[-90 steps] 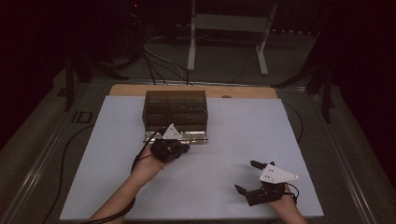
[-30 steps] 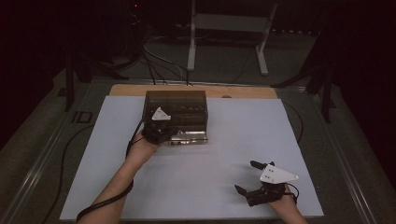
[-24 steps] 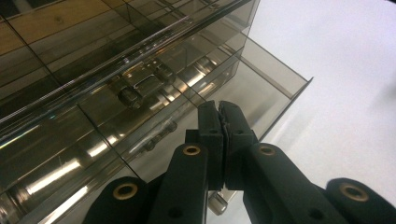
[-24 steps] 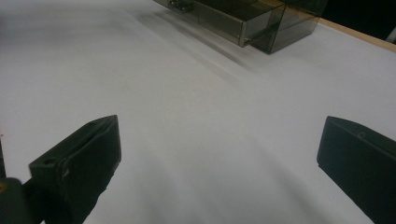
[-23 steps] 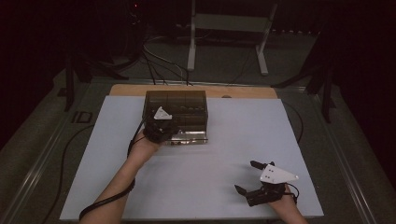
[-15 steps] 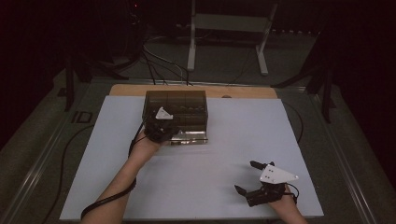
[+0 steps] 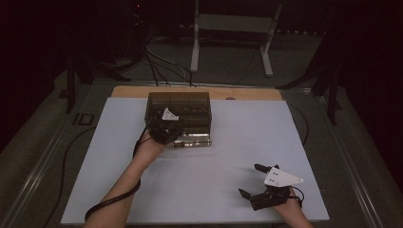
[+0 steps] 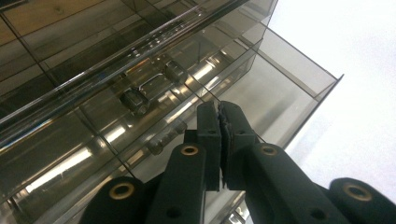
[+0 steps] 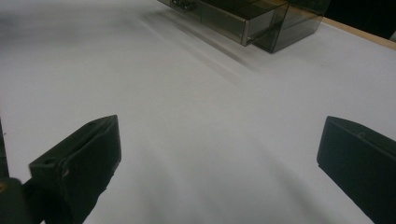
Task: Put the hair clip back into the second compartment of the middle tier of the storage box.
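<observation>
A smoked see-through drawer box (image 7: 187,107) stands at the back middle of the white tabletop (image 7: 247,137). Its lowest drawer (image 7: 196,139) is pulled out toward me. My left gripper (image 7: 172,126) is at the box's front left, over that drawer. In the left gripper view its jaws (image 8: 218,109) are shut, pads together, just above the open drawer (image 8: 285,88), and I cannot see anything held between them. My right gripper (image 7: 249,179) rests on the tabletop at the near right, open and empty. The right gripper view (image 9: 219,135) looks across bare tabletop toward the box (image 9: 285,28).
A wooden strip (image 7: 247,93) runs behind the white top. Cables (image 7: 161,61) and a metal stand (image 7: 228,23) lie on the dark floor beyond. Each gripper's cable (image 7: 114,202) trails off the near edge. The tabletop between the two grippers is bare.
Since three seconds ago my left gripper has moved away from me and slightly left, up to the box's front. Over the last second it barely shifted. The right gripper has stayed put.
</observation>
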